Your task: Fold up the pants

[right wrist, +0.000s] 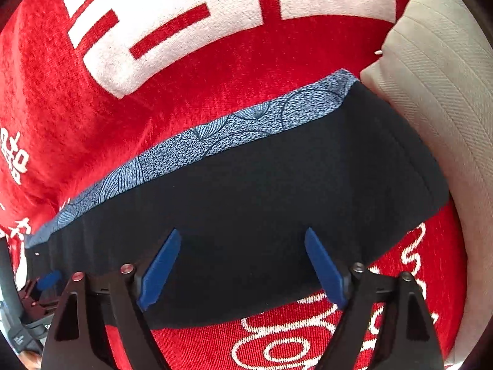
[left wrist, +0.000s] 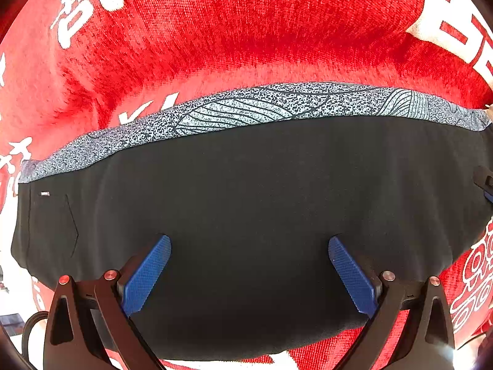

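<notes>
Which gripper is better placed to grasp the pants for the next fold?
Probably the left gripper. Its open jaws hang square over the middle of the black pants, near their front edge. The right gripper, also open, sits at an angle near the end beside the grey cushion.

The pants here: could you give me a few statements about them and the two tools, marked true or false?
1. The pants lie on a red blanket with white lettering. True.
2. The left tool is clamped shut on the cloth. False: its blue fingers stand wide apart, gripping nothing.
3. A speckled grey-blue band runs along the pants' far edge. True.
4. The right tool grips the pants. False: it is open above them.
5. The pants are bright green. False: black.
</notes>
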Available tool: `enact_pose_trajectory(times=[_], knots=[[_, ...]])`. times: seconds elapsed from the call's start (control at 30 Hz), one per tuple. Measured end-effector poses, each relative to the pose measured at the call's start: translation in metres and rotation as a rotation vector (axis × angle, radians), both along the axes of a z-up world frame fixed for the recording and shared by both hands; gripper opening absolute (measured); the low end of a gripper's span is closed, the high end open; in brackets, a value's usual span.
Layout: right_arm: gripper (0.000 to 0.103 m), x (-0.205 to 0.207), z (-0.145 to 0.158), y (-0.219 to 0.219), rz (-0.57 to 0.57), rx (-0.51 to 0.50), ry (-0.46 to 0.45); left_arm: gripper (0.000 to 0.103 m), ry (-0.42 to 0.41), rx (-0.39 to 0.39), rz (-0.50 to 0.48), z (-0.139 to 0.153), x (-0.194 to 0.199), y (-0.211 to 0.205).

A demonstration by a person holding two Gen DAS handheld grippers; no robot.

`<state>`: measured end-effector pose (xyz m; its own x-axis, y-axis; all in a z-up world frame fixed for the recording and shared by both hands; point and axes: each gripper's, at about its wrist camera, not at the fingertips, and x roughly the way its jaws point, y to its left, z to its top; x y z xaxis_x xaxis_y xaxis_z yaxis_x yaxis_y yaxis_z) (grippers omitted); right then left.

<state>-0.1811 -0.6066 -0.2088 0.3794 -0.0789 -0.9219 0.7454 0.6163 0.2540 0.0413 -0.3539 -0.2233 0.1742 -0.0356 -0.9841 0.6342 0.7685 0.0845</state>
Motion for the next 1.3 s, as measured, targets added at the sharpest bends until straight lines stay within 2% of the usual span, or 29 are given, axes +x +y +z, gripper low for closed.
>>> enact_pose_trajectory(times=[0.17,0.3,0.47,0.53,0.63,0.77,0.97,1.1,1.23,1.3], knots=[[0.09,0.003,0.001,-0.004,0.007,0.01,-0.028,0.103,-0.016,0.004,-0.012,0.0,-0.003,-0.004],[0.093,0.009,-0.005,-0.005,0.018,0.033,-0.052,0.103,0.002,-0.002,-0.003,-0.001,-0.001,-0.003],[0.093,0.002,0.002,-0.008,-0.011,0.051,-0.076,0.103,0.021,-0.002,-0.009,-0.003,0.002,-0.001],[0.093,-0.002,0.007,-0.006,-0.044,0.084,-0.118,0.103,0.022,0.002,-0.019,-0.004,0.003,-0.002],[0.094,-0.017,0.012,0.001,-0.085,0.139,-0.167,0.103,0.025,0.01,-0.024,-0.005,0.005,-0.003],[0.093,-0.046,0.015,0.008,-0.161,0.181,-0.159,0.103,0.026,0.021,-0.028,-0.005,0.006,-0.005],[0.082,-0.1,0.001,0.002,-0.317,0.298,-0.183,0.103,-0.002,0.034,-0.032,-0.003,0.001,-0.009],[0.082,-0.118,-0.007,-0.004,-0.372,0.36,-0.292,0.103,-0.015,0.046,-0.031,-0.001,0.0,-0.011],[0.082,-0.122,-0.016,-0.007,-0.407,0.372,-0.379,0.103,-0.036,0.086,-0.026,0.005,-0.005,-0.019],[0.082,-0.121,-0.022,-0.011,-0.427,0.378,-0.414,0.103,-0.027,0.082,-0.024,0.01,-0.008,-0.025]])
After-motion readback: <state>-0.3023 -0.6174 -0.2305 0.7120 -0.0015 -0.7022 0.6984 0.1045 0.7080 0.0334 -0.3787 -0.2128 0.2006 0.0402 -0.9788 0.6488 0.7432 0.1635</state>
